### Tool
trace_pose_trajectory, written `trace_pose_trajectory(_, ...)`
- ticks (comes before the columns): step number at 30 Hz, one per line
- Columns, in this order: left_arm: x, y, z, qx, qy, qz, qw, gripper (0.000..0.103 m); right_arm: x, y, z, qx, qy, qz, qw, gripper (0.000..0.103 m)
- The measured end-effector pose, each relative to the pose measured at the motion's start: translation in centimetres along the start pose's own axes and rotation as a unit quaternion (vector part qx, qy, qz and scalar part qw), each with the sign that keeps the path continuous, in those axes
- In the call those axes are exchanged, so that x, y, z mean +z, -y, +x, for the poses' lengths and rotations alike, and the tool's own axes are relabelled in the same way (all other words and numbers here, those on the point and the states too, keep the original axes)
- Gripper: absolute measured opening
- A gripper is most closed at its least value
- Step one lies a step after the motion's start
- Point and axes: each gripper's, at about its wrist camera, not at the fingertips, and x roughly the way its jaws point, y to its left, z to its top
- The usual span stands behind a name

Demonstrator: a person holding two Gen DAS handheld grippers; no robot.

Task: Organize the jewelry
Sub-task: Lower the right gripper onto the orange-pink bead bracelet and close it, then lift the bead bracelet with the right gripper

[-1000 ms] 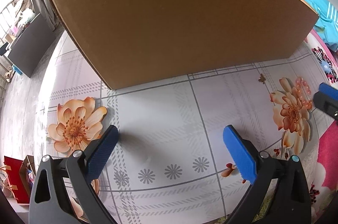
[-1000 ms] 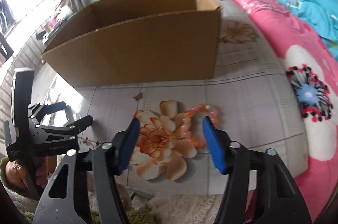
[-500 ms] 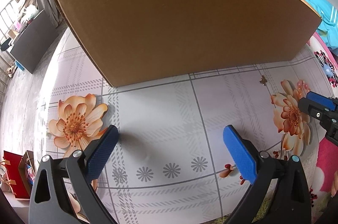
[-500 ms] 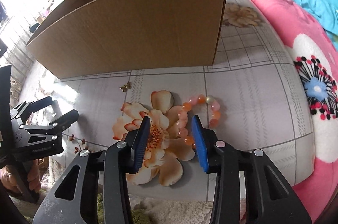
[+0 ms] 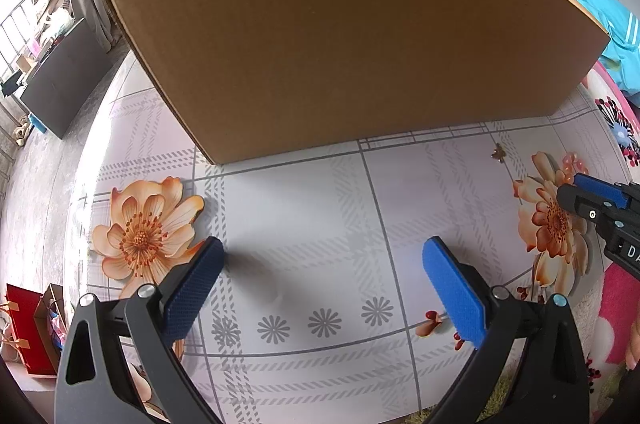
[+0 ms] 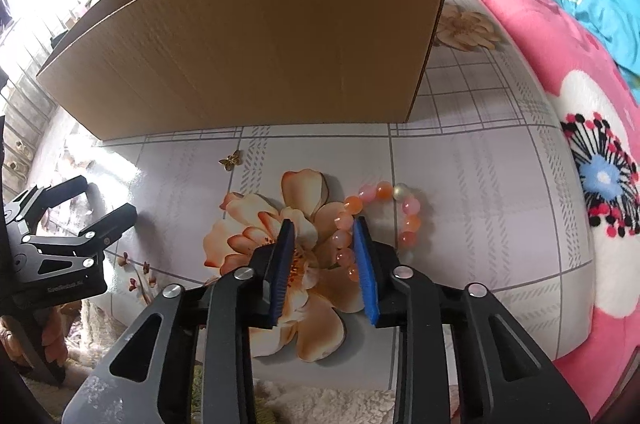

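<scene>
I am holding my right gripper [image 6: 322, 256] low over the flowered tablecloth [image 6: 480, 164] at centre frame, its blue pads partly apart and straddling the near side of the bead bracelet [image 6: 376, 220], not yet clamping it. A small gold charm [image 6: 230, 160] is lying left of centre, before the cardboard box [image 6: 260, 44]. My left gripper [image 5: 320, 284] is gaping wide, gripping nothing.

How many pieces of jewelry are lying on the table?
2: a bead bracelet by the right gripper, and a small gold charm near the cardboard box. The box may hide more.
</scene>
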Motion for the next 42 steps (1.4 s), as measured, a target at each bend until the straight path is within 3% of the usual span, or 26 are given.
trace_pose_trajectory(7, -0.1, 0.1, -0.1, 0.001, 0.001, -0.001, 1.0, 0.097, 0.5, -0.5, 0.4, -0.012, 0.001, -0.006, 1.0, 0.008)
trace_pose_trajectory(24, -0.5, -0.4, -0.4, -0.009, 0.027, 0.016, 0.9995, 0.099, -0.5, 1.4, 0.0, 0.032, 0.003, 0.026, 0.999, 0.008)
trace_pose_trajectory(27, -0.3, -0.6, -0.3, -0.014, 0.031, 0.024, 0.9991, 0.098, -0.2, 2.5, 0.2, 0.043, 0.006, 0.026, 0.999, 0.012)
trace_pose_trajectory(30, 0.0, -0.4, -0.4, -0.041, 0.043, 0.036, 0.9976, 0.098, -0.3, 2.7, 0.2, 0.055, 0.011, 0.017, 0.998, 0.022)
trace_pose_trajectory(33, 0.3, 0.3, -1.7, -0.075, 0.085, 0.06, 0.9917, 0.098, -0.5, 1.9, 0.2, 0.031, 0.018, -0.01, 0.999, 0.017)
trace_pose_trajectory(34, 0.4, 0.7, -2.1, -0.081, 0.096, 0.071, 0.9895, 0.097, -0.5, 1.8, 0.1, 0.022, 0.02, -0.015, 0.999, 0.008)
trace_pose_trajectory(37, 0.9, 2.6, -3.0, -0.109, 0.126, 0.117, 0.9791, 0.087, -0.7, 2.6, 0.2, 0.022, 0.024, -0.002, 0.999, 0.008)
trace_pose_trajectory(42, 2.2, 5.4, -2.2, -0.141, 0.116, 0.163, 0.9696, 0.056, -0.7, 4.4, 0.2, 0.045, 0.031, 0.03, 0.998, 0.008)
